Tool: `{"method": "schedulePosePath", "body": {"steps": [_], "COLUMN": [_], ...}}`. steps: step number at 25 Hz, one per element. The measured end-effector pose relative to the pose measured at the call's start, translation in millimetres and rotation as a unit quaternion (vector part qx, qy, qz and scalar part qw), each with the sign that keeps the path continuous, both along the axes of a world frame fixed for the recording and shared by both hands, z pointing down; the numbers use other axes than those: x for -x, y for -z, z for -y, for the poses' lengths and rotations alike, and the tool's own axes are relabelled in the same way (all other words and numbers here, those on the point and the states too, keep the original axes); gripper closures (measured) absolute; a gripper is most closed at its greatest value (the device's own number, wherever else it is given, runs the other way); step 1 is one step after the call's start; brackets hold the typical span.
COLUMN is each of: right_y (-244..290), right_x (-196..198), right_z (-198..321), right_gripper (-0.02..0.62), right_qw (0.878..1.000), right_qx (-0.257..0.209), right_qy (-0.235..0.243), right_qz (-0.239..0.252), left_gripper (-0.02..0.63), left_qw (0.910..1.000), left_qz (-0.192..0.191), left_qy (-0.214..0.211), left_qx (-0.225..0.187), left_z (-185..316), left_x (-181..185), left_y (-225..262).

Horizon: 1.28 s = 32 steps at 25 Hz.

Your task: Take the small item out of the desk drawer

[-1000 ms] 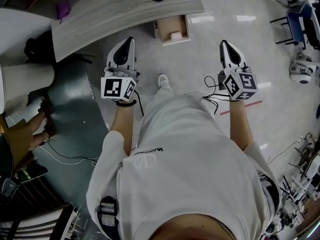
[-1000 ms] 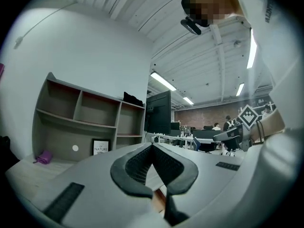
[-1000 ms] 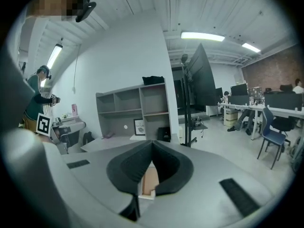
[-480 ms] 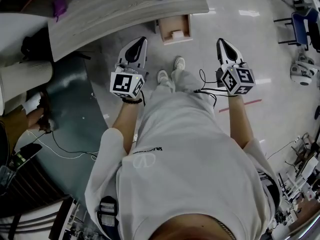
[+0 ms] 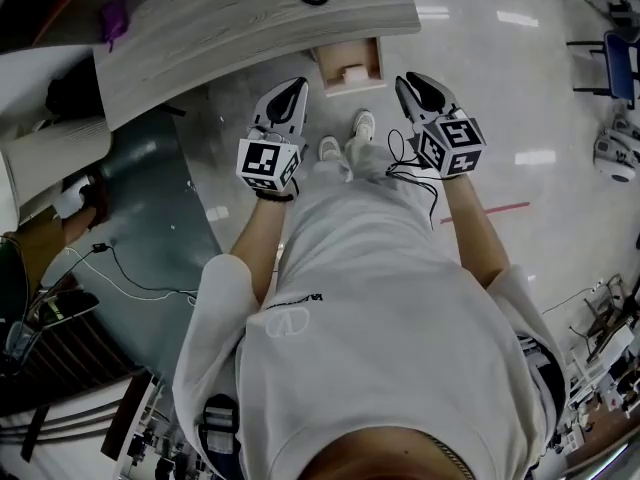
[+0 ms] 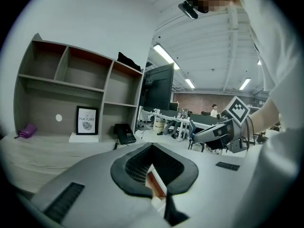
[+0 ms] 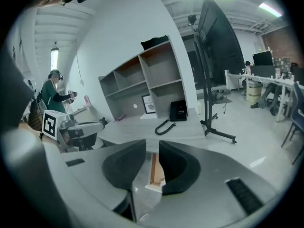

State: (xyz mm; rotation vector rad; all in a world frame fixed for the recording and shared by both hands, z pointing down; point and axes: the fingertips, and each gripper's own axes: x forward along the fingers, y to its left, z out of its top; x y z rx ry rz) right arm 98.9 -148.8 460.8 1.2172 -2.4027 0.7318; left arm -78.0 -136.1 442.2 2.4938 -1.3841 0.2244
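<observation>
seen from above my head: a pale wooden desk (image 5: 250, 28) with one drawer (image 5: 321, 68) pulled open toward me. the item (image 5: 353, 72), small, pale and blocky, lies inside the drawer near its front wall, with bare drawer floor behind it.

the left tongs (image 5: 294, 88) hang just left of the drawer front, above the floor (image 5: 500, 88). they are pressed together at the tips, with nothing in them. the right tongs (image 5: 412, 81) hang just right of the drawer front. they are opening, a narrow gap showing between the pads, and nothing is between them; through that gap i see the drawer's wooden side. neither pair is touching the drawer or the item.

my reading of the item: it looks light and stiff, like a little box or block, so a gentle squeeze should carry it. i cannot tell whether its surface is slick. i would come down into the drawer from above and pinch across its two narrower sides, near the middle. the drawer front is close to it, so one pad will have little room there.
</observation>
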Motion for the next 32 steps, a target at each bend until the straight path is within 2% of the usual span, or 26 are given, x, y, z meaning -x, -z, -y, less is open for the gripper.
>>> {"method": "schedulePosePath", "body": {"steps": [4,9,12,17,18,25,26,27,29,30,32], "right_y": [-28,-75,-111,-167,-179,-263,-278,-293,-320,-331,-352], "right_x": [-3,5,18,43,48,56,56,56,59,61,68], "right_z": [21,32,38,42,43,58,59,60,60,58,54], "right_gripper": [0.508,0.506,0.506,0.498,0.42,0.411,0.345,0.31,0.296,0.221,0.221], "right_qw": [1.0,0.996,0.994,0.99,0.988,0.982,0.98,0.978,0.975,0.973,0.97], "right_qx": [0.024,0.063,0.086,0.122,0.134,0.182,0.194,0.205,0.221,0.229,0.239], "right_qy": [0.014,0.054,0.066,0.072,0.072,0.039,0.033,0.025,0.012,0.009,0.005], "right_qz": [0.006,0.013,0.012,0.006,0.006,-0.016,-0.015,-0.016,-0.026,-0.03,-0.038], "left_gripper": [0.606,0.606,0.606,0.606,0.606,0.606,0.606,0.606,0.606,0.606,0.606], "left_qw": [0.9997,0.9989,0.998,0.9947,0.9937,0.9873,0.9869,0.9866,0.9862,0.986,0.9856], "left_qz": [0.008,0.019,0.022,0.024,0.023,0.004,0.0,-0.004,-0.011,-0.014,-0.019], "left_qy": [0.008,0.025,0.034,0.04,0.044,0.051,0.051,0.052,0.055,0.056,0.056], "left_qx": [0.021,0.035,0.048,0.092,0.101,0.15,0.153,0.154,0.156,0.157,0.158], "left_z": [20,42,52,53,54,58,59,61,64,65,65], "left_x": [-16,-33,-32,-23,-19,-13,-12,-10,-3,1,6], "left_y": [-20,-46,-73,-134,-148,-235,-247,-257,-276,-284,-301]}}
